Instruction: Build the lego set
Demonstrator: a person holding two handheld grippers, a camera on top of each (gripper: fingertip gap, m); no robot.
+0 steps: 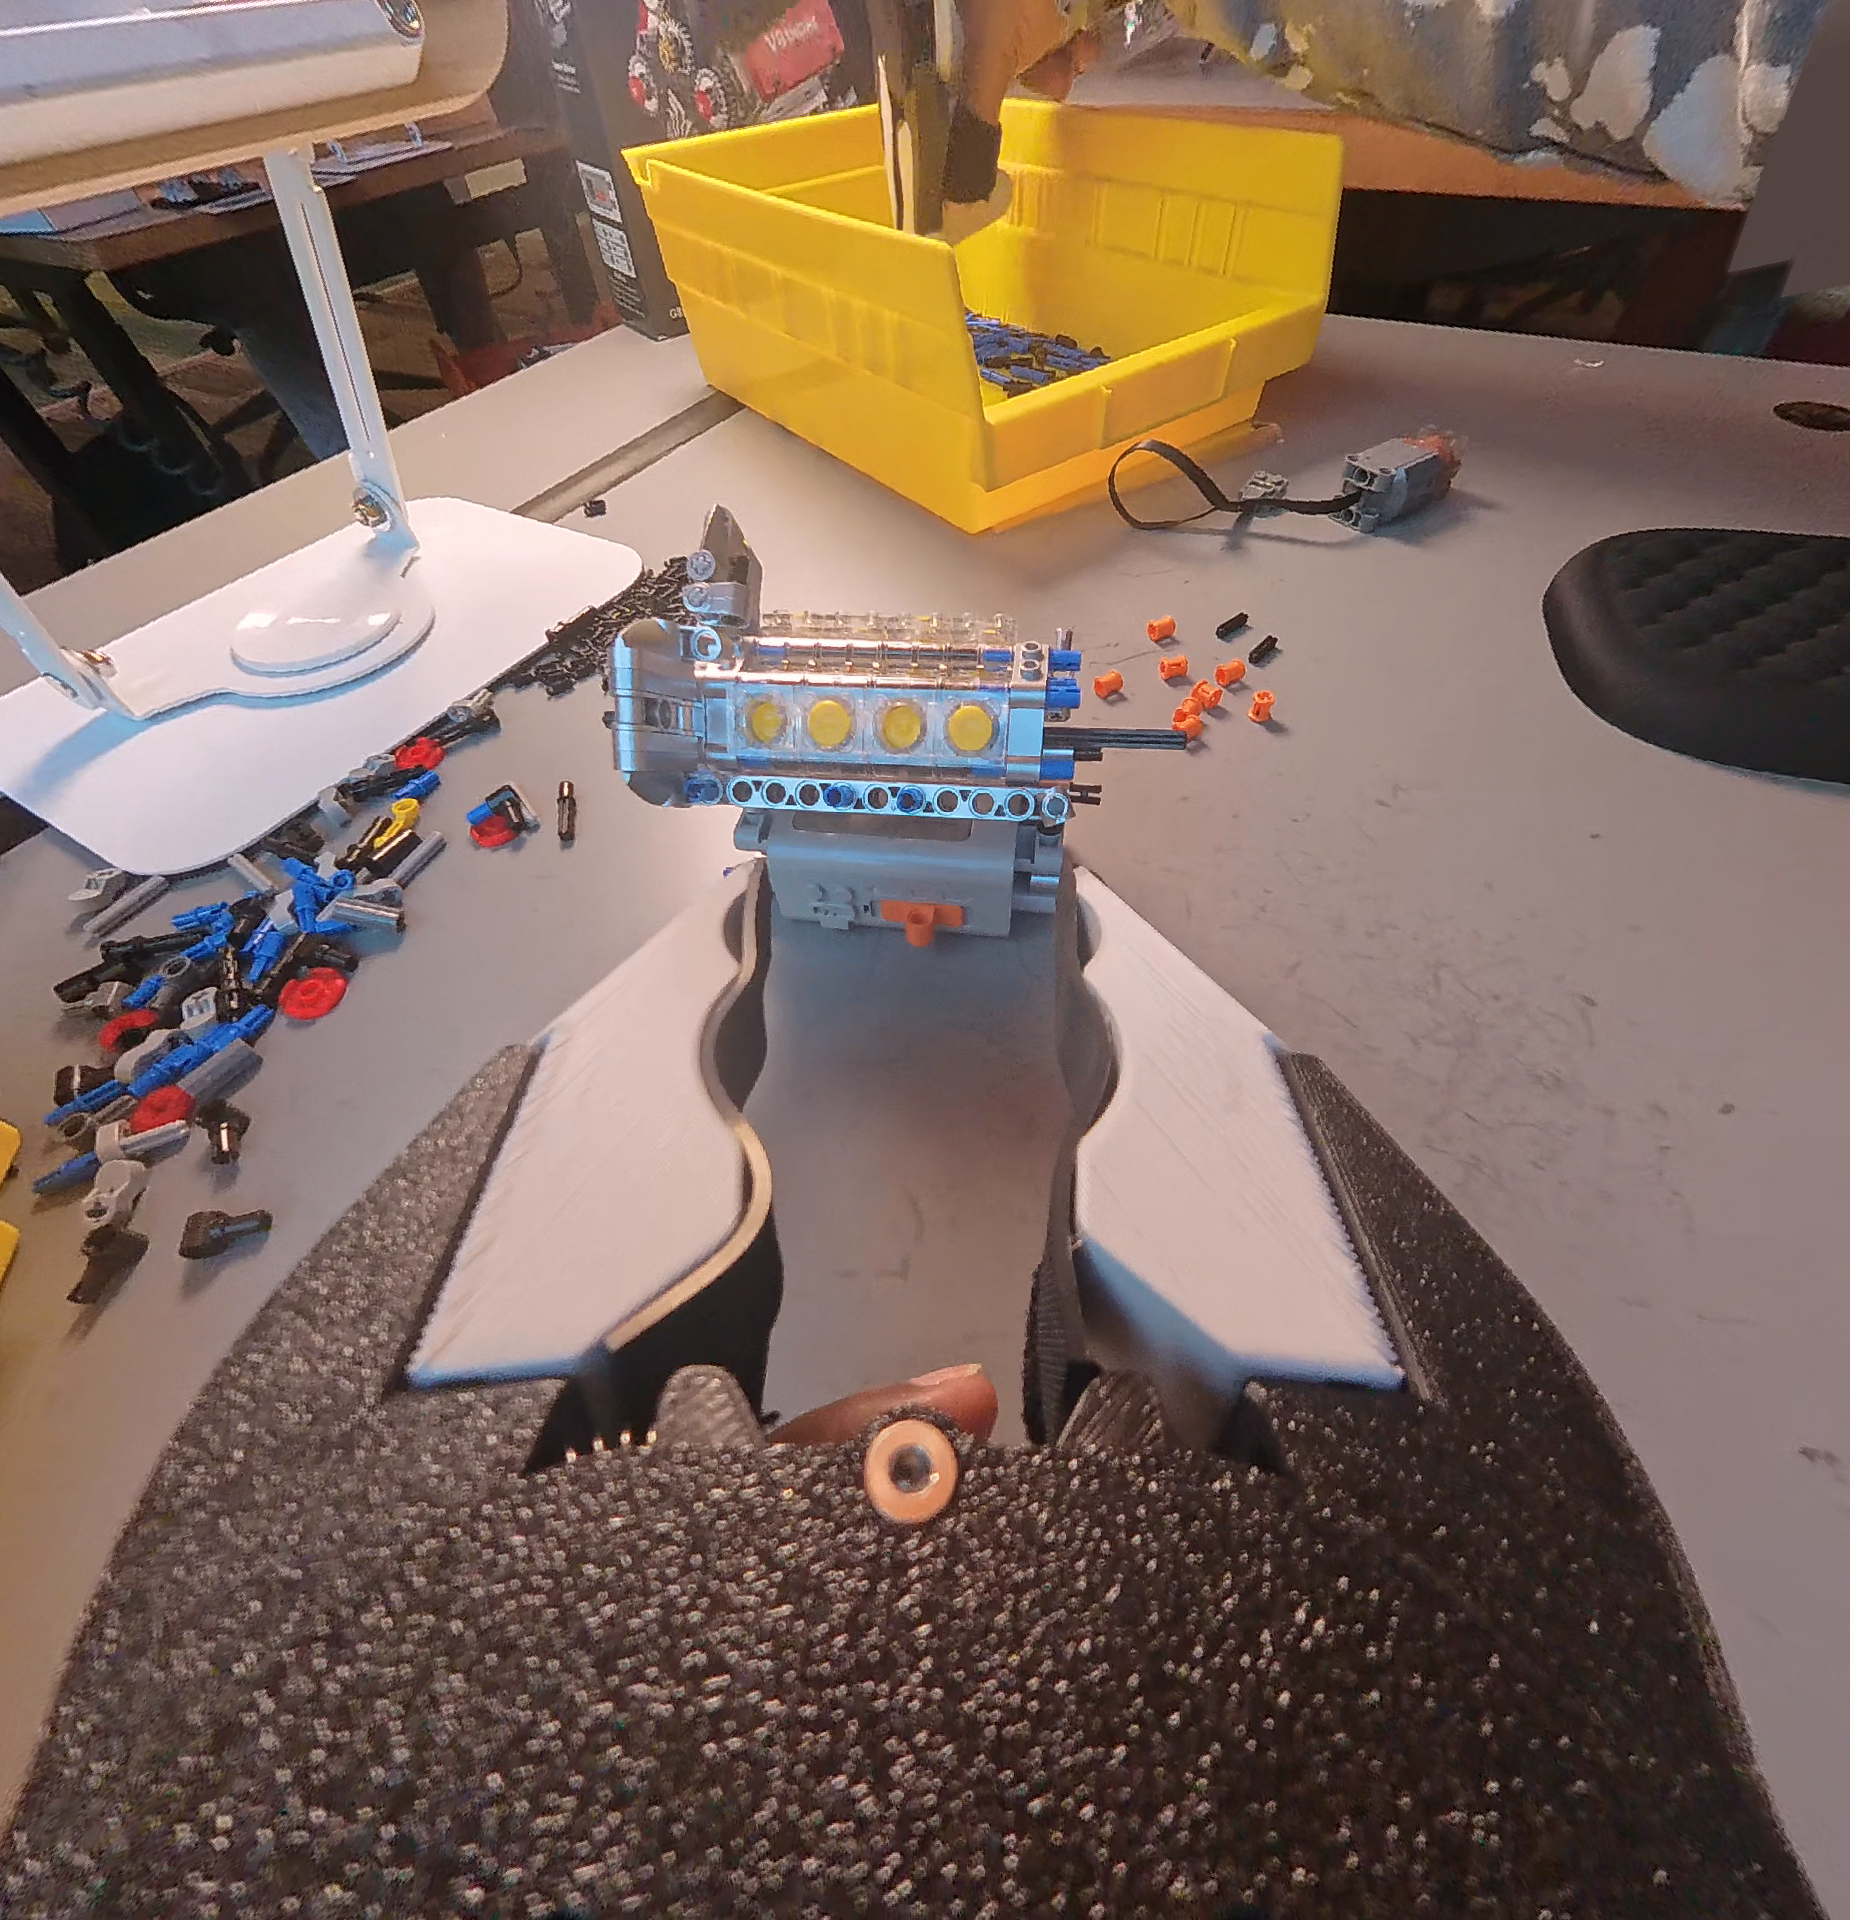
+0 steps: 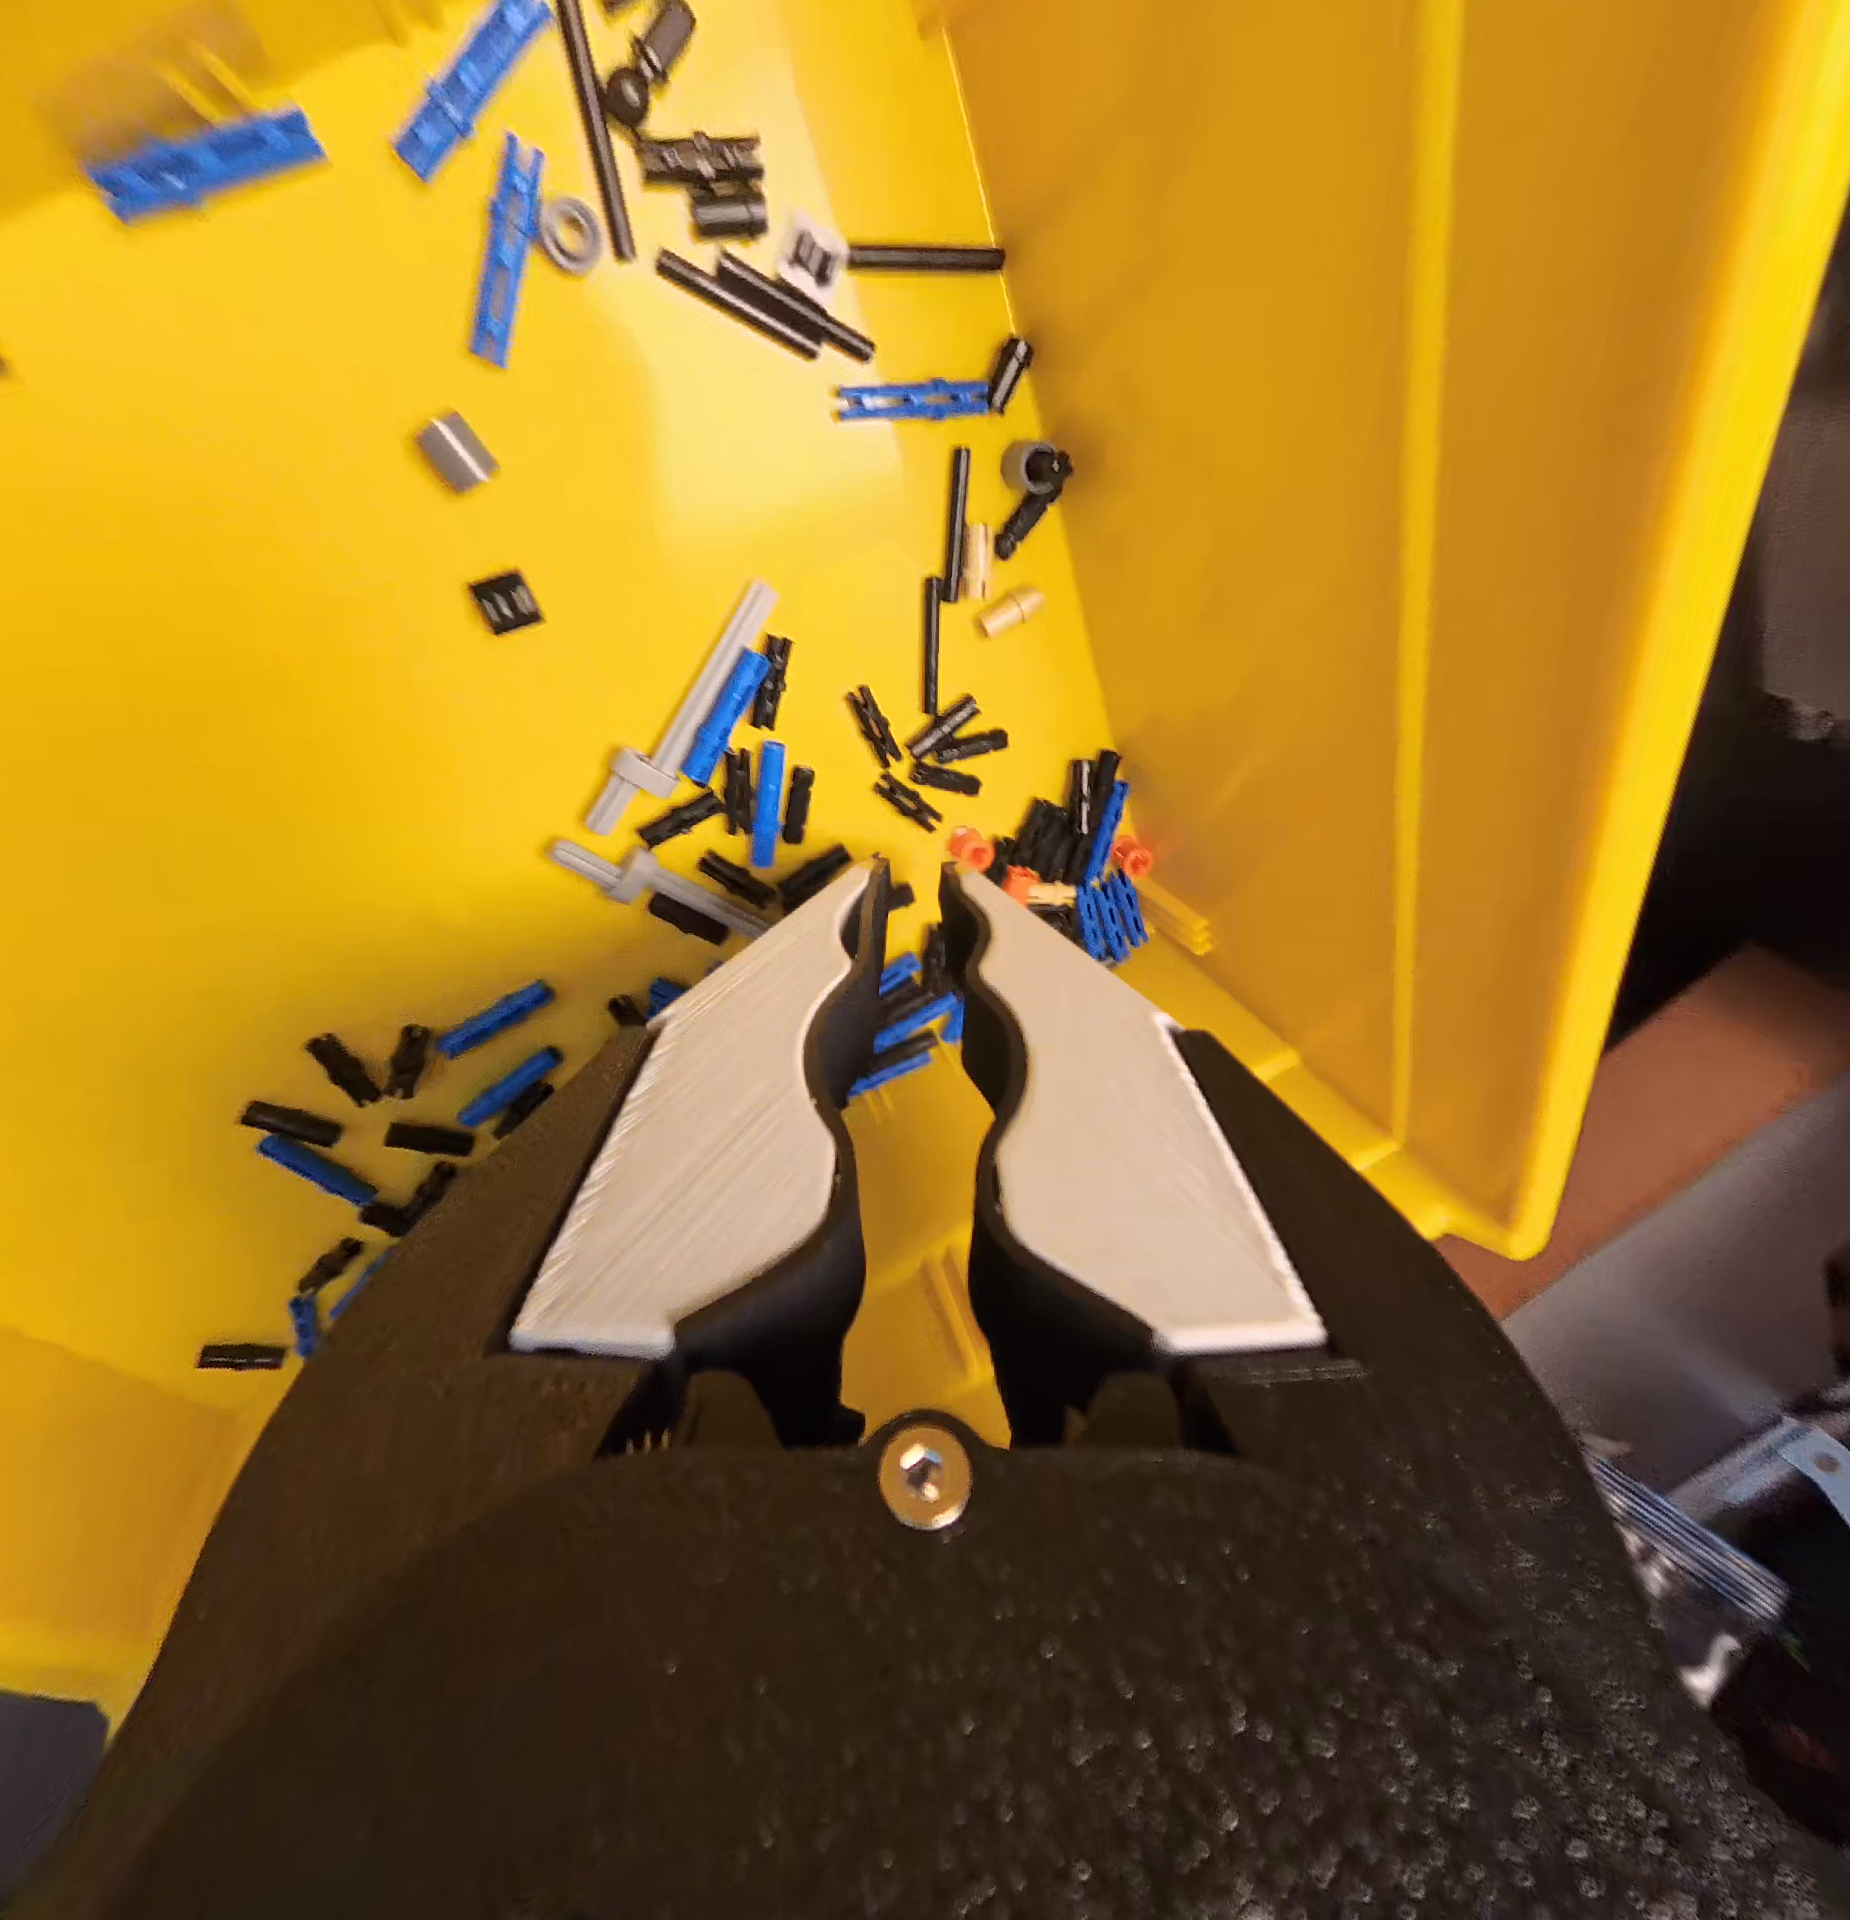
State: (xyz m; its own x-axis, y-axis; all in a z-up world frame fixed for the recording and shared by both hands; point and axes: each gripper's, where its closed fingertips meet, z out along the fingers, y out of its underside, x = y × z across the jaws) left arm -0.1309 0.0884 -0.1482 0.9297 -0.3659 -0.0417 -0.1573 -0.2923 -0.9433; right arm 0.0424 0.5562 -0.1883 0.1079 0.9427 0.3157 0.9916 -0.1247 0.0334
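While spread wide, the left gripper [image 1: 905,883] flanks the grey base of the brick engine model [image 1: 848,727]. Beyond the model: yellow bin [image 1: 1108,416], where the right gripper [image 2: 910,883], narrowly parted and empty, hovers over loose pins [image 2: 755,800].

The left claw [image 1: 905,883] straddles the grey base of an upright brick-built engine model [image 1: 848,727]; the right claw [image 2: 913,878], slightly parted, seemingly empty, hangs over pins [image 2: 942,774] in a yellow bin [image 2: 1264,520].

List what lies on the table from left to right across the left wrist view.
White lamp base → loose pile of small parts → brick-built engine model → scattered orange bushes → grey motor with cable → black pad.
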